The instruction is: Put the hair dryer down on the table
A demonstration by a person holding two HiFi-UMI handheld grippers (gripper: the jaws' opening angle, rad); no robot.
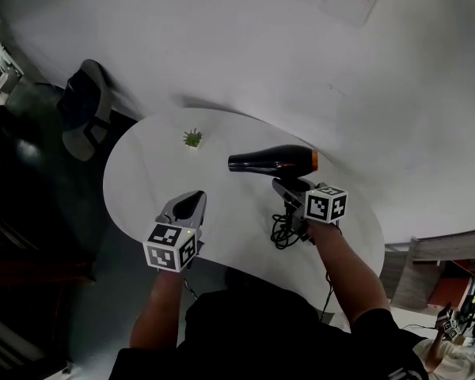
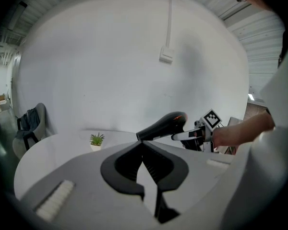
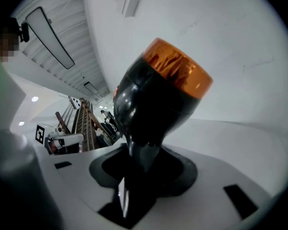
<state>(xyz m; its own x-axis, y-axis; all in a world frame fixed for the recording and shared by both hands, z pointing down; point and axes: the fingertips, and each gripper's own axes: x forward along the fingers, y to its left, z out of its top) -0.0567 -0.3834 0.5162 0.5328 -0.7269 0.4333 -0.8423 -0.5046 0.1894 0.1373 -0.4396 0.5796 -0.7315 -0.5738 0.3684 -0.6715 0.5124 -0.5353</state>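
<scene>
A black hair dryer (image 1: 273,161) with an orange rear cap hangs level over the white round table (image 1: 142,180), its nozzle pointing left. My right gripper (image 1: 290,189) is shut on its handle from below. In the right gripper view the dryer's body (image 3: 158,99) fills the middle, and its handle runs down between the jaws of the right gripper (image 3: 134,178). The black cord (image 1: 285,232) lies coiled on the table under that hand. My left gripper (image 1: 191,202) hovers over the table's near left part; its tips meet with nothing between them (image 2: 143,145). From there I see the dryer (image 2: 163,126).
A small green potted plant (image 1: 193,138) stands on the far left part of the table. A chair (image 1: 87,109) with dark cloth over it stands beyond the table's left edge. A white wall runs behind the table. Shelving and people show far off on the right.
</scene>
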